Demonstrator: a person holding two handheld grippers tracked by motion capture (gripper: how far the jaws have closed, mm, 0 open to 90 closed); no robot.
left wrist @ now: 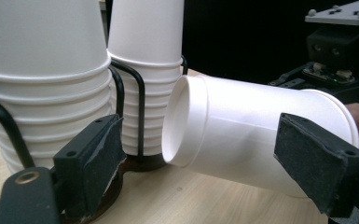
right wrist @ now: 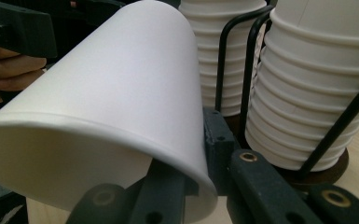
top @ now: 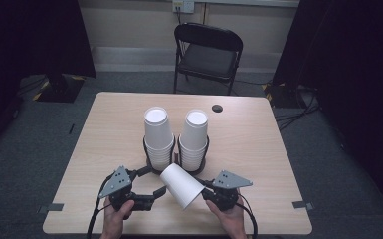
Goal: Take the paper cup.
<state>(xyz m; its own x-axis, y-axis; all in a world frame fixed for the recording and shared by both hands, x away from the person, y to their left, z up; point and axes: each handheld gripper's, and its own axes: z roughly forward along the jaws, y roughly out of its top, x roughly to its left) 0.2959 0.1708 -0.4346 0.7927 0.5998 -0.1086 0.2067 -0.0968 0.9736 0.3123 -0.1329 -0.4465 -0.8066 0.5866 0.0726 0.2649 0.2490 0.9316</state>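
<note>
A single white paper cup (top: 181,185) hangs tilted just above the table's front edge, base toward the left. My right gripper (top: 206,191) is shut on its rim; in the right gripper view the rim (right wrist: 186,163) is pinched between the jaws (right wrist: 193,161). My left gripper (top: 156,191) stands open around the cup's base end. In the left gripper view the cup (left wrist: 242,135) lies between the two pads (left wrist: 93,156), with a gap on the left side. Behind stand two stacks of upturned white cups (top: 158,137) (top: 194,137) in black wire holders.
The wooden table (top: 258,149) has a small dark hole (top: 217,108) near its far edge. A black folding chair (top: 208,52) stands behind it. The wire holders (top: 151,159) sit close to both grippers. Bare tabletop lies left and right of the stacks.
</note>
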